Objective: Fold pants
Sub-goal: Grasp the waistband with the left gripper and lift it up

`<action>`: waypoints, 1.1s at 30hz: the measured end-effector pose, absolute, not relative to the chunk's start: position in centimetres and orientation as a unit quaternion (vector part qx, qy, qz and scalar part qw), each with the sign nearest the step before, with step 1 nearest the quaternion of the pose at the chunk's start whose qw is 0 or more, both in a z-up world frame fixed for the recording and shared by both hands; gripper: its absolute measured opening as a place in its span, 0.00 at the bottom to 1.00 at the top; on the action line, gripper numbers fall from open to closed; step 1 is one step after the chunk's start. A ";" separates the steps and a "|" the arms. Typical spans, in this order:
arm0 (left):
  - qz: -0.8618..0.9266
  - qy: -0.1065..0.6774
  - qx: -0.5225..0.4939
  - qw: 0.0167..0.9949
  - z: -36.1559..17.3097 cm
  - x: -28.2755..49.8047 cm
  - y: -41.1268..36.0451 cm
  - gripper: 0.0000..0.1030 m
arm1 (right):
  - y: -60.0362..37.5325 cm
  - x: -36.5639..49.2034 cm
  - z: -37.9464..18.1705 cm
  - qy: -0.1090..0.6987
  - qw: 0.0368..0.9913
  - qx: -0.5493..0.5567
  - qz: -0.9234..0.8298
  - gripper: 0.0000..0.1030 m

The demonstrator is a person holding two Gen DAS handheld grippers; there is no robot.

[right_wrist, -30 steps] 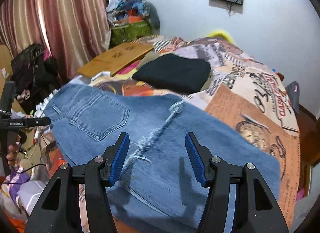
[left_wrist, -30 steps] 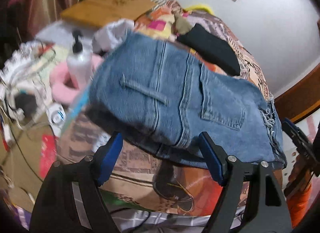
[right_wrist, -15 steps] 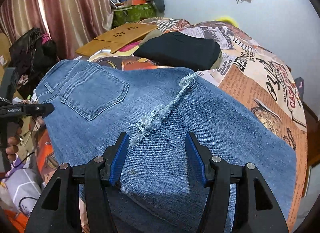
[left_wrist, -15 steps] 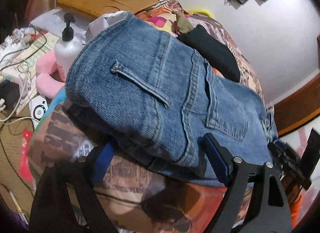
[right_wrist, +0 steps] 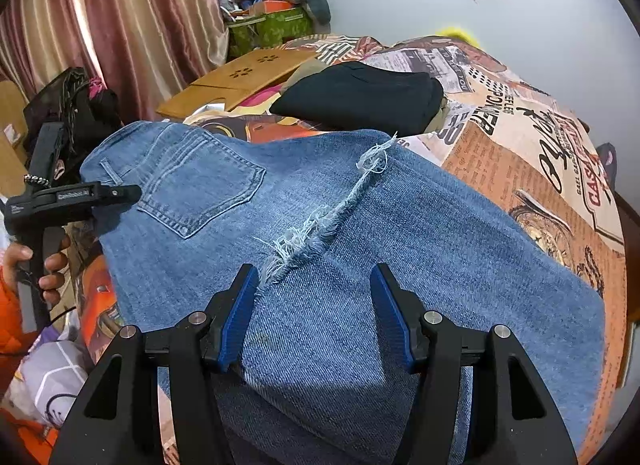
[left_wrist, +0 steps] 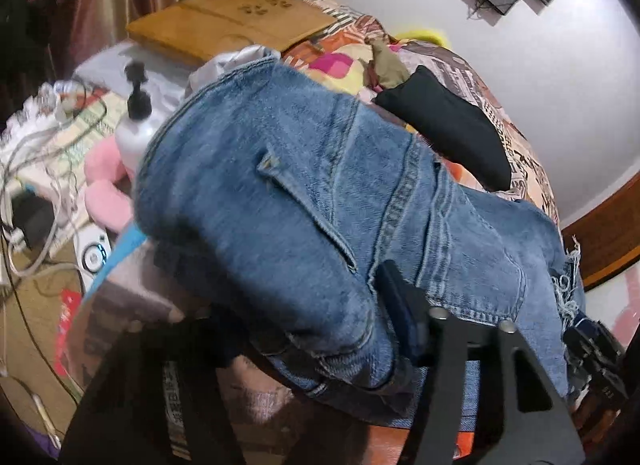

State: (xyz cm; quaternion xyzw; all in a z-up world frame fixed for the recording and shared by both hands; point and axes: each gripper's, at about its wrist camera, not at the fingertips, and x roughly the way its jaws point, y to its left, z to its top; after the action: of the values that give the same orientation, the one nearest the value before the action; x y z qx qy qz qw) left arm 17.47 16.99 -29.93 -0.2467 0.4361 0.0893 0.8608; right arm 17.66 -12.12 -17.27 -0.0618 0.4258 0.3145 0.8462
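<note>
Blue jeans [left_wrist: 300, 185] lie back side up on the bed, one leg folded over with a frayed hem [right_wrist: 320, 225] across the middle. My left gripper [left_wrist: 312, 313] is at the waistband edge and its jaws are closing on a bunched hump of denim. Its right pad [left_wrist: 400, 305] digs into the cloth, and its left finger is hidden under it. From the right wrist view, the left gripper [right_wrist: 72, 197] shows beside the back pocket, held by a hand. My right gripper [right_wrist: 312, 277] hovers open over the jeans [right_wrist: 400, 265] just below the fray, pads apart from the cloth.
A folded black garment [right_wrist: 360, 97] lies beyond the jeans on the printed bedspread [right_wrist: 520, 153]. A wooden board [left_wrist: 228, 21] rests at the bed's far corner. Left of the bed are a pump bottle [left_wrist: 134, 125], a pink plush [left_wrist: 104, 185] and loose cables.
My left gripper has pushed in onto the waistband and its jaws have narrowed, humping the denim up between them. The right gripper has sunk closer to the jeans.
</note>
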 end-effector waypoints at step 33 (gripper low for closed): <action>-0.120 0.248 0.022 0.961 -6.1 21.2 -6.3 0.26 | -34.7 13.8 -19.4 0.443 0.883 0.116 0.100 0.53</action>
State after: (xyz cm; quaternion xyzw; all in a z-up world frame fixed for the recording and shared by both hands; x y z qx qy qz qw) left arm 21.22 -6.28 -6.10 0.0219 0.2477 -0.1195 0.9612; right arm 13.79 -34.69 -19.35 0.1158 0.4431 0.1001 0.8833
